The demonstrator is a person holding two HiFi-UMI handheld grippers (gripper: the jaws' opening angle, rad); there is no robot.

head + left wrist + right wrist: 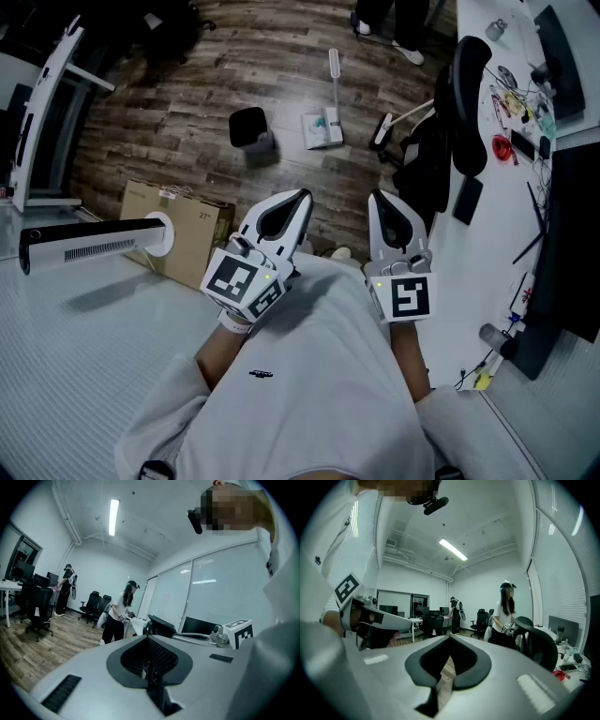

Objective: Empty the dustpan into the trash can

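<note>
Nothing of the task is under way yet, by the look of it: the person stands well back from the work with both tools held up close to the chest. At the left a white tower fan lies next to a brown cardboard box, whose top bears a mark that looks like "27" (too small to be sure of). The left tool is clenched on nothing, its jaws meeting with no gap in its own view. Beyond it, on the dark wood-plank floor, stands the small black plastic trash can, upright and open-topped. Near it to the right, but apart from it, rests the white long-handled dustpan, with its handle pointing away from the person; what lies in its pan cannot be made out. The right tool is likewise clenched and empty. Further right a black office chair stands at the near edge of the cluttered white table. The next move calls for walking up to the dustpan, releasing one tool, closing it round the handle, then lifting the pan level and tipping it over the can's mouth. The small dark print on the white shirt is unreadable, and the tools' cubes carry only square patterns.
</note>
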